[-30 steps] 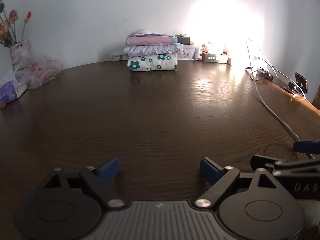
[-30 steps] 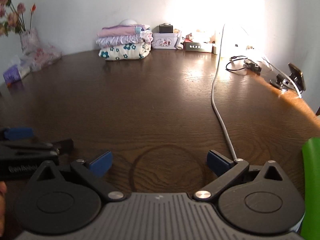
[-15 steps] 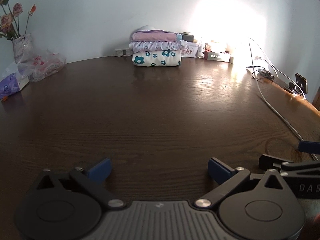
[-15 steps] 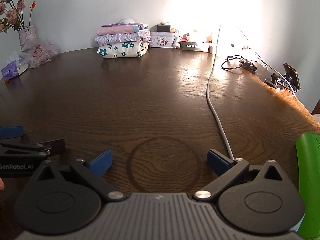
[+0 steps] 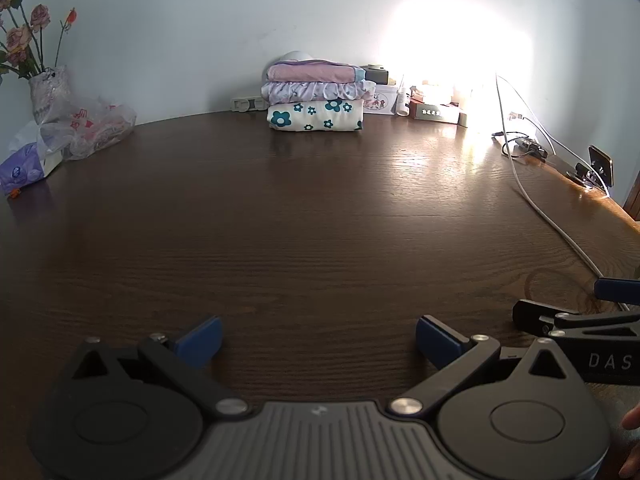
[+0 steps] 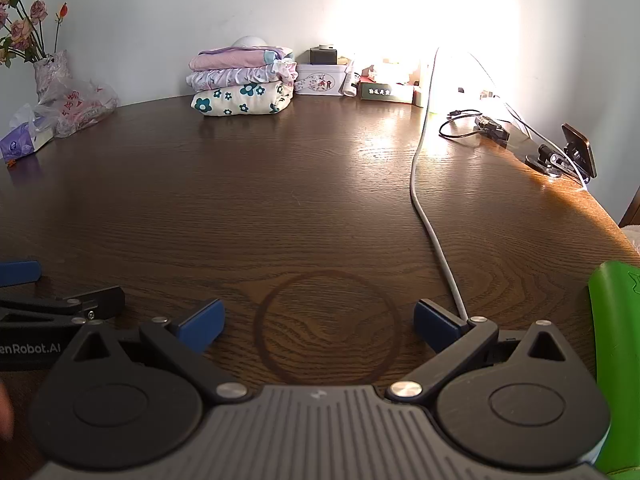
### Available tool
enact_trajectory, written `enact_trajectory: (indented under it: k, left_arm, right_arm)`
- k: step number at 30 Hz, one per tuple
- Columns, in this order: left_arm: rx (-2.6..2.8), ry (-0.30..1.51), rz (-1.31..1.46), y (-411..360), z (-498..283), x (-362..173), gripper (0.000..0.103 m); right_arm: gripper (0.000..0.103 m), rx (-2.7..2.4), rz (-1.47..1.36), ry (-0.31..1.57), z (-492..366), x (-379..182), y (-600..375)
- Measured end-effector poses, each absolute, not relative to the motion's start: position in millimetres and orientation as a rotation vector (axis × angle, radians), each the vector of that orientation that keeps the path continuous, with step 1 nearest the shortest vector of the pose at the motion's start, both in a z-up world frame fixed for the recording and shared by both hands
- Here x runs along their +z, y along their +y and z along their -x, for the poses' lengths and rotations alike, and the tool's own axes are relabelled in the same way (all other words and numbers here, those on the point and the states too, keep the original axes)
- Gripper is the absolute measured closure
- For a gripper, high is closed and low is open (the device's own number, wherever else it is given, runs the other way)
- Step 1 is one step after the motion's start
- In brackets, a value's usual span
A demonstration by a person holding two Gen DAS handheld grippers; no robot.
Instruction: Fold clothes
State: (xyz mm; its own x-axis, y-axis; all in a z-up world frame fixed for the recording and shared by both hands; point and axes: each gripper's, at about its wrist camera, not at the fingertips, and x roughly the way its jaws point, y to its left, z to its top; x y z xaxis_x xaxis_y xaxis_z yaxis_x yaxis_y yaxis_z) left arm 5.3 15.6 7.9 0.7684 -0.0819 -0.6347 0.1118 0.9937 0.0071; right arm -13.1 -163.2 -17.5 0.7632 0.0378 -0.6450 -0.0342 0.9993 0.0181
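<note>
I have both tongs hovering low over the near part of the dark wooden surface (image 5: 304,216), side by side and pointing toward the far wall. My left tongs (image 5: 318,338) stand released at full spread, blue fingertips (image 5: 200,340) wide apart with only bare wood between them. My right tongs (image 6: 318,320) are likewise released, nothing caught between their blue pads (image 6: 202,322); a dark ring mark (image 6: 328,328) on the wood sits right in the gap. From the left camera I can see the right tongs poking in at the right edge, and from the right camera the left tongs show at the left edge, so the two are close neighbours but apart. The clothes are well away from me: a stack of folded clothes (image 5: 316,98) rests at the far edge of the surface against the wall, a white piece with teal flowers (image 6: 242,102) at the bottom, a pale lilac ruffled piece in the middle and a pink one on top. Just right of the stack are small boxes and a tin (image 6: 320,80), partly washed out by strong glare on the wall. A grey cable (image 6: 426,216) runs from that bright patch toward my right tongs. At far left stand a vase of roses (image 5: 46,88), a crumpled plastic bag (image 5: 94,128) and a tissue pack (image 5: 24,166). A green object (image 6: 616,344) pokes in at the right edge, and I cannot tell what it is.
</note>
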Motion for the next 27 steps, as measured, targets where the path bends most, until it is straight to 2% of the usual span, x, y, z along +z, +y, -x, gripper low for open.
enact_trajectory:
  k: [27]
  left_arm:
    - [-0.091,0.689,-0.037,14.6,-3.2,8.4,0.000]
  right_arm:
    - [0.001,0.023,-0.009,0.701,13.0,-18.2,-163.7]
